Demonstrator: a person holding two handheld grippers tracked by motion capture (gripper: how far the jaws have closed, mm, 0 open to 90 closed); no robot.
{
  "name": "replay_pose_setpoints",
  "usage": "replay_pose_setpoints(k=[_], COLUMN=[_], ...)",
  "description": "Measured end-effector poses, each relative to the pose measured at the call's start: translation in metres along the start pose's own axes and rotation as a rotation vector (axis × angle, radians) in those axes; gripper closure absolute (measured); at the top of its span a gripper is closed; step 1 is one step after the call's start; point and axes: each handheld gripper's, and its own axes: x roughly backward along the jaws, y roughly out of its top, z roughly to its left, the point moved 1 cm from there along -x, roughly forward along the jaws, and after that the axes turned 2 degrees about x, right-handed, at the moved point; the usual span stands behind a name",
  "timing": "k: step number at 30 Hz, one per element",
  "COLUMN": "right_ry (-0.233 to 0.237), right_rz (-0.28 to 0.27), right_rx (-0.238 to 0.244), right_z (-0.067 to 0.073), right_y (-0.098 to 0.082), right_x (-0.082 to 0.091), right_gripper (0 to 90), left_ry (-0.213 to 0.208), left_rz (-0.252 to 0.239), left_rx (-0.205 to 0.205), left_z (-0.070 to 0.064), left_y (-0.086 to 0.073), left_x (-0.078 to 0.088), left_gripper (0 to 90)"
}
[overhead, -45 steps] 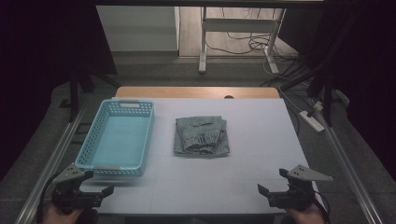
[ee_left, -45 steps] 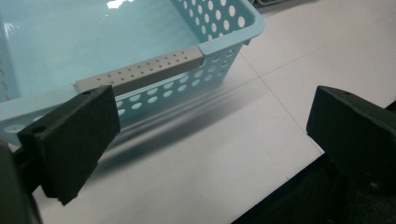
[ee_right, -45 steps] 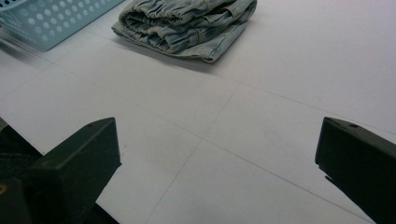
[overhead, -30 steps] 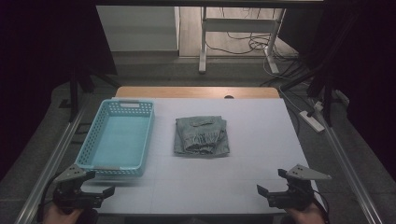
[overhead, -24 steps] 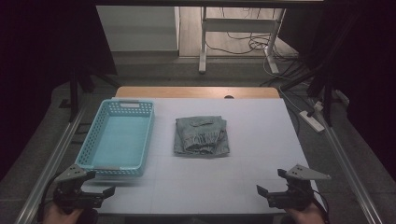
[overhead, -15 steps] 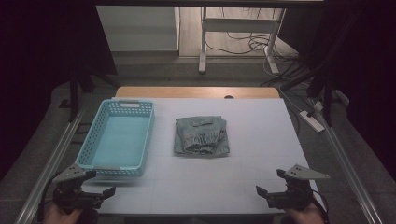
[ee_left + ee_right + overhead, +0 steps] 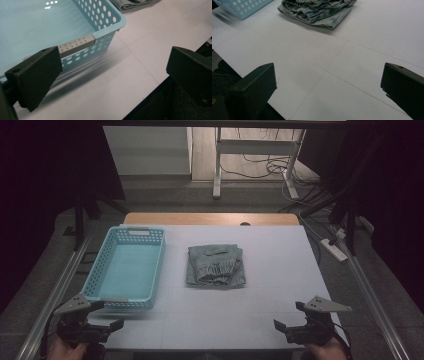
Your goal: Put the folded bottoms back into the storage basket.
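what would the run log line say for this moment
left gripper: open, near basket | right gripper: open, empty | folded jeans: on table, untouched

Each hand-held tool is built of black parts: the left gripper (image 7: pixel 102 316) and the right gripper (image 7: pixel 289 316) are each topped by a grey three-cornered plate, set behind the jaws. In the gripper views, the jaws are seen as thick, blocky black pads with flat faces and bevelled edges, and a small round hole is sunk near each pad's upper corner.
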Motion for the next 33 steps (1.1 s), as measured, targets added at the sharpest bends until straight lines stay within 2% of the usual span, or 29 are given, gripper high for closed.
replay_pose_setpoints(k=[8, 15, 26, 33], right_ry=[0.001, 0.002, 0.002, 0.003], right_rz=[0.007, 0.010, 0.013, 0.018], right_rx=[-0.005, -0.007, -0.008, -0.009], right_z=[-0.001, -0.001, -0.001, -0.001], right_y=[0.000, 0.000, 0.000, 0.000], right_x=[-0.001, -0.001, -0.001, -0.002], right_gripper=[0.4, 0.4, 0.4, 0.5], left_ry=[-0.026, -0.036, -0.066, -0.077], left_rz=[0.017, 0.012, -0.021, -0.006], left_rx=[-0.041, -0.104, -0.110, -0.149], left_z=[-0.002, -0.008, -0.011, -0.017], left_y=[0.005, 0.012, 0.020, 0.024], left_x=[-0.007, -0.011, -0.014, -0.023], left_gripper=[0.0, 0.0, 0.0, 0.0])
